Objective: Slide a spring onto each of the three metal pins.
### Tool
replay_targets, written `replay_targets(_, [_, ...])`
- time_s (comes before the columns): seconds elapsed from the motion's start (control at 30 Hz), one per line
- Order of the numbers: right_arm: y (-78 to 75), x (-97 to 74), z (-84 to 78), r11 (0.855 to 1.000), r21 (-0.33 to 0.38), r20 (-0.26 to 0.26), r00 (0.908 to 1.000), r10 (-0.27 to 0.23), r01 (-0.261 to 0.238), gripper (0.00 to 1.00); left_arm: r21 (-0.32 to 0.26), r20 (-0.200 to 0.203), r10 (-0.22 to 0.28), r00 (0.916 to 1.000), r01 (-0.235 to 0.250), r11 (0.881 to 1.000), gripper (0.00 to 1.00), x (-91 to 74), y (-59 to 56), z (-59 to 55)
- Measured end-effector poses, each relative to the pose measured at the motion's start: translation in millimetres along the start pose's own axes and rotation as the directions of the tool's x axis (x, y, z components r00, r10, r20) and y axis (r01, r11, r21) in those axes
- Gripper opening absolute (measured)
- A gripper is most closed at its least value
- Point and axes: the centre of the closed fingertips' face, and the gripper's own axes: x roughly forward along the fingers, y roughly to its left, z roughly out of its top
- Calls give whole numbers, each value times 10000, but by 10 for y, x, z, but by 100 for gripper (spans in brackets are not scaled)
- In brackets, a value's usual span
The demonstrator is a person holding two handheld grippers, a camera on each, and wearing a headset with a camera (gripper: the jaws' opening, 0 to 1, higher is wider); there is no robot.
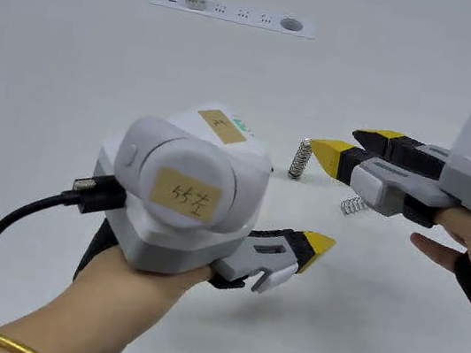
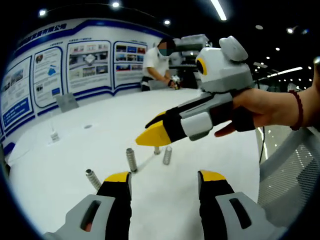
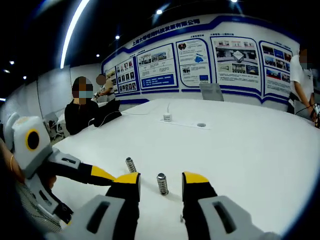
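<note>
White surface (image 1: 73,70) spreads wide beneath you, with a power strip (image 1: 233,13) at its far edge. Your left claw (image 2: 165,179) is released and empty, apparently held back to leave room. Your right claw (image 3: 161,178) is also spread and empty, lined up on an upright pin (image 3: 162,186) already wearing coils, just ahead of its tips. A spring (image 1: 353,204) lies close under that claw, likely the next pickup.

Two claws are there, the left claw (image 2: 165,177) and the right claw (image 1: 348,143); three springs (image 2: 131,159) are on the surface (image 1: 73,70); one power strip (image 1: 233,12) also.
</note>
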Motion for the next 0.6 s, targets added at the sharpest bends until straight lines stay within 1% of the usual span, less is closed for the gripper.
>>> replay_targets(0.17, [-42,-123,19,9999,106,93,9999,-113,112,35,113,-46,-209,9998,209,9997,52,125,-14,24])
replay_targets(0.27, [-85,-191,17,9996,147,188,9996,-226,223,36,168,-69,-239,9997,240,9996,52,197,-1,25])
replay_targets(0.33, [-110,-234,13,9994,157,254,9992,-297,294,36,121,-127,-259,9996,260,9996,51,246,10,16])
replay_targets(0.43, [-133,-294,10,9992,166,345,9987,-367,362,36,62,-102,-305,9995,306,9995,50,311,13,25])
replay_targets(0.5, [-137,-329,4,9992,155,378,9986,-375,369,37,92,-151,-321,9994,322,9994,49,348,16,25])
replay_targets(0.6, [-149,-400,-9,9992,140,474,9982,-371,365,38,60,-111,-432,9990,433,9990,47,410,4,45])
